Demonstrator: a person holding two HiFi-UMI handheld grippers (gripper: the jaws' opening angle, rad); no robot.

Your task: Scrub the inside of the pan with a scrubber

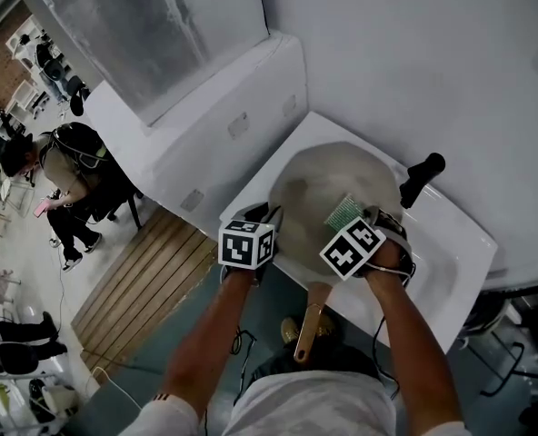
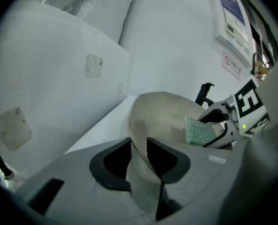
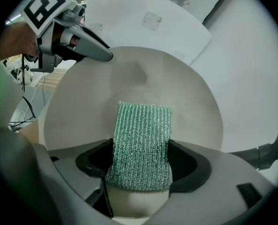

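A round pan (image 1: 328, 184) with a pale inside and a wooden handle (image 1: 311, 321) lies in a white sink (image 1: 455, 257). My left gripper (image 1: 271, 216) is shut on the pan's left rim; in the left gripper view the rim wall (image 2: 140, 161) stands pinched between the jaws (image 2: 139, 156). My right gripper (image 1: 367, 218) hangs over the pan's near right part, shut on a green mesh scrubber (image 1: 344, 211). In the right gripper view the scrubber (image 3: 141, 144) sticks out from the jaws (image 3: 139, 172) against the pan's inside (image 3: 129, 86). The left gripper's fingertips (image 3: 104, 56) show at the rim.
A black tap (image 1: 421, 176) stands at the sink's far right edge, also the tap (image 3: 266, 151) beside the pan. White walls close in behind the sink. A wooden slatted platform (image 1: 142, 275) lies on the floor to the left, with a person (image 1: 64, 166) beyond.
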